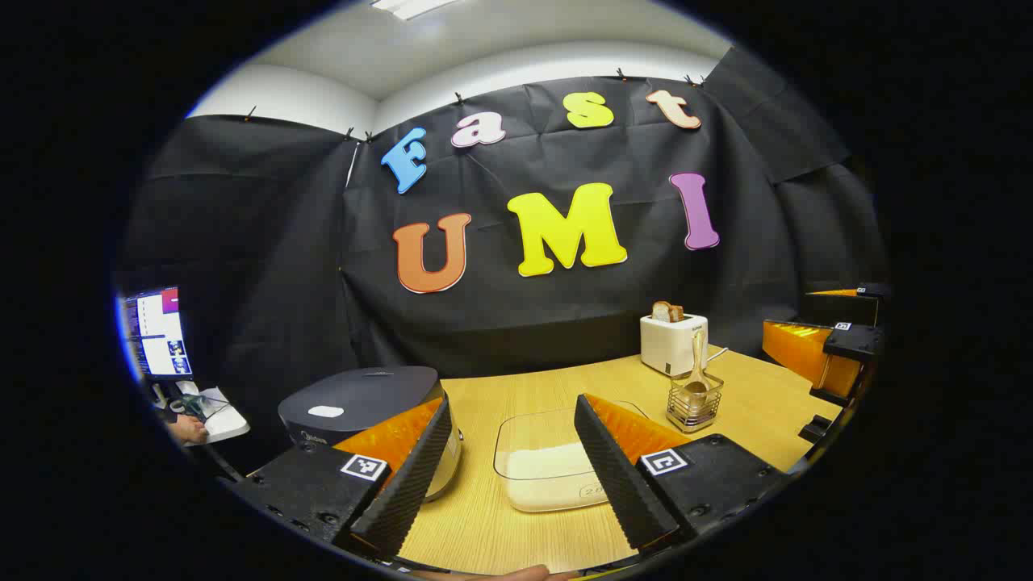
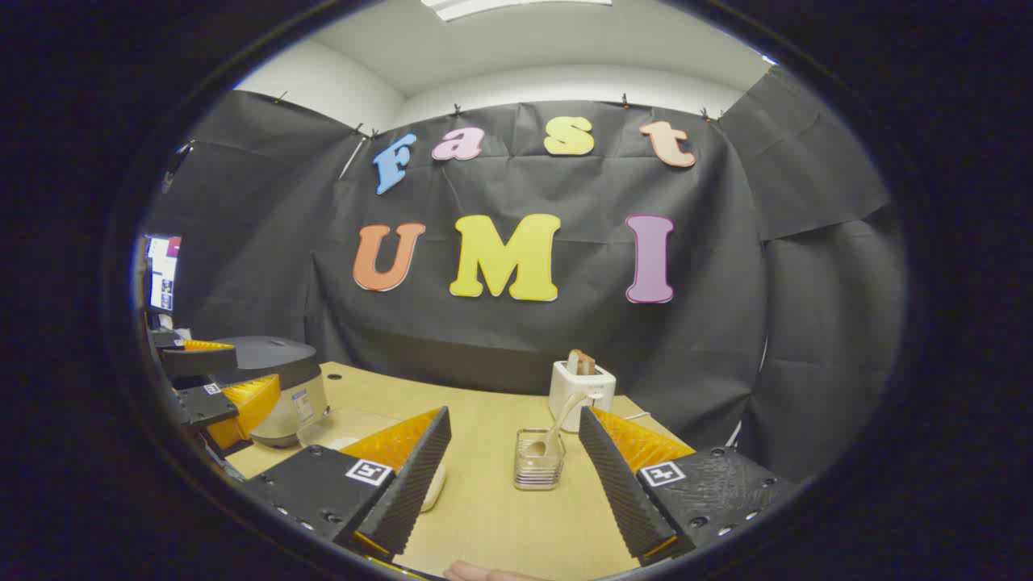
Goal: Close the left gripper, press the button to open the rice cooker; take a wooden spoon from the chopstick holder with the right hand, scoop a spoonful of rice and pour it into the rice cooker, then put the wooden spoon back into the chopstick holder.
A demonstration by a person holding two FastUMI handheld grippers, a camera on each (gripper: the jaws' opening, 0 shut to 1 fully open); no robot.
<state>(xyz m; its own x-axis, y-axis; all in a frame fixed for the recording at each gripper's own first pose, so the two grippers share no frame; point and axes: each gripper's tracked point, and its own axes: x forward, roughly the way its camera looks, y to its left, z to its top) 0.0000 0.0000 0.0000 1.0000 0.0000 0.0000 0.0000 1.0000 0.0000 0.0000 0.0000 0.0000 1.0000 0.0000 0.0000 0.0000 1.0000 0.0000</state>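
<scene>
Rice cooker (image 1: 367,411): lid is being kept shut; the landmark. Left gripper (image 1: 504,476), held just in front of it, is being carried with jaws apart; these should be closed before the button (image 1: 326,411) is pressed squarely. Right gripper (image 2: 508,484), likewise spread, is being held facing the wooden spoon (image 2: 553,432) in the chopstick holder (image 2: 538,468), well right of the cooker.

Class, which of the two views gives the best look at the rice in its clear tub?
The left gripper view: the tub lies between that gripper's open fingers, with the white rice showing through its wall. In the right gripper view the tub sits mostly behind that gripper's own finger, showing only a clear corner and a pale edge.
</scene>
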